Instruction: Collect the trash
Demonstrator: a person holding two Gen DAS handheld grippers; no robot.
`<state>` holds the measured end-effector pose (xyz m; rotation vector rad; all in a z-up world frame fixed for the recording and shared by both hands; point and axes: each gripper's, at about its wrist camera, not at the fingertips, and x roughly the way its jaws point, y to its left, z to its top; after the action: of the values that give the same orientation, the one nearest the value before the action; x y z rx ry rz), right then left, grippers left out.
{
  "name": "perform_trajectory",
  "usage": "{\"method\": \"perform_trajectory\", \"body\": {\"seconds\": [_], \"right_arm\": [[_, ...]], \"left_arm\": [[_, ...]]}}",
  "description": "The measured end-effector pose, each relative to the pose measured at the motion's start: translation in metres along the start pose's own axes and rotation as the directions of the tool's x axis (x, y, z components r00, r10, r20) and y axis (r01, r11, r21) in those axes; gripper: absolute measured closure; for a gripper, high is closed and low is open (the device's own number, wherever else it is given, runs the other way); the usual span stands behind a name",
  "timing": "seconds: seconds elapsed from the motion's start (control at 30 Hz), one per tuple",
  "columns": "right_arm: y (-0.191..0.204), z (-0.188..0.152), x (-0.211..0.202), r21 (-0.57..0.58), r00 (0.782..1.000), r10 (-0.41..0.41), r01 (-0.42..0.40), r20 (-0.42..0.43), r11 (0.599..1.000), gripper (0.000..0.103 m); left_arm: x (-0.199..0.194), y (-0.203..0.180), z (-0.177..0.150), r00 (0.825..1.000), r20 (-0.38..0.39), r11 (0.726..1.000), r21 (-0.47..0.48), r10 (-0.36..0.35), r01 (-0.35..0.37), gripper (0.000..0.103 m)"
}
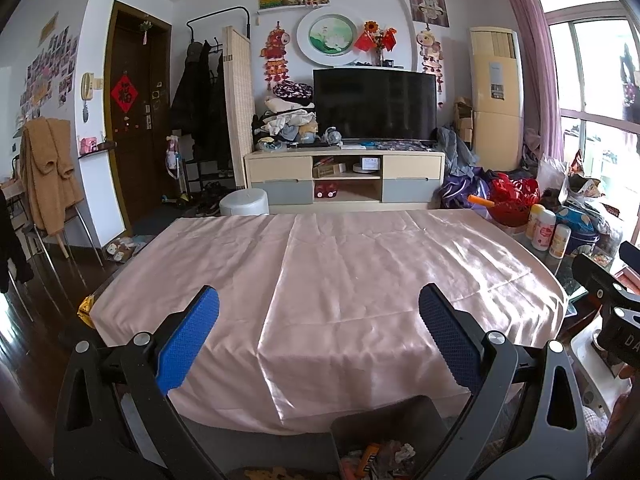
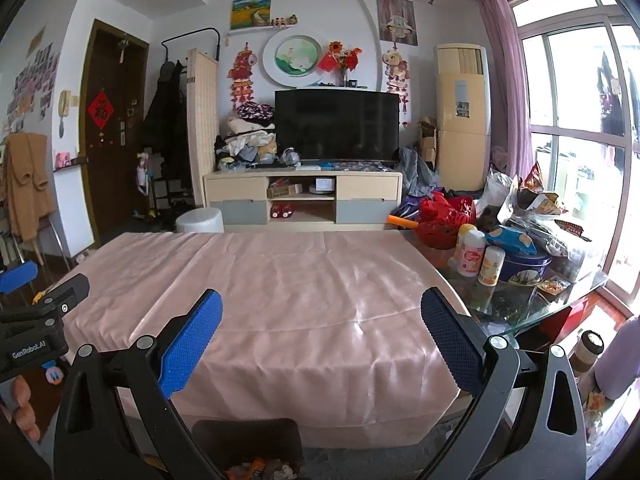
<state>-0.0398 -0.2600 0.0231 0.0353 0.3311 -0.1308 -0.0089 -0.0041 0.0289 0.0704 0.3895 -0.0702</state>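
Left wrist view showed our left gripper (image 1: 319, 334) spread wide and empty, hanging above the near edge of the counter (image 1: 340, 280), which was draped in a pink satin cloth; our right gripper (image 2: 321, 338) was spread and empty in the same way. Nearest of all, just below the counter's front edge, sat a dark bin (image 1: 384, 428) with wrappers and crumpled scraps (image 1: 384, 460) already in it, so we judged most of the collecting done. The cloth showed no litter, yet one gold wrapper (image 1: 86, 309) lay at the counter's left edge, beside or just below the drape, and we could not tell whether it rested on the floor. Reaching for it risked the pads snagging the slippery cloth and dragging it off, or a thin foil slipping from wide jaws. The two grippers hung close together, so a sweep to the left could knock one against the other. Farther right, on the bare glass end of the counter, stood bottles (image 2: 474, 258), a blue tin (image 2: 526, 266) and crinkled snack bags (image 2: 536, 208); some of those might be rubbish, but a careless reach there could topple the bottles. Beyond stood a white stool (image 1: 244, 202), then the TV cabinet (image 1: 344, 176) against the far wall.
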Motion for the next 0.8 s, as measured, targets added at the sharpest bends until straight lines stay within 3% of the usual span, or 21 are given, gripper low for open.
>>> {"method": "perform_trajectory", "body": {"seconds": [0.8], "right_arm": [[0.0052, -0.0001, -0.0044, 0.006, 1.000, 0.020, -0.020, 0.006, 1.000, 0.003]], "left_arm": [[-0.0014, -0.0016, 0.0003, 1.000, 0.008, 1.000, -0.008, 0.010, -0.009, 0.008]]}}
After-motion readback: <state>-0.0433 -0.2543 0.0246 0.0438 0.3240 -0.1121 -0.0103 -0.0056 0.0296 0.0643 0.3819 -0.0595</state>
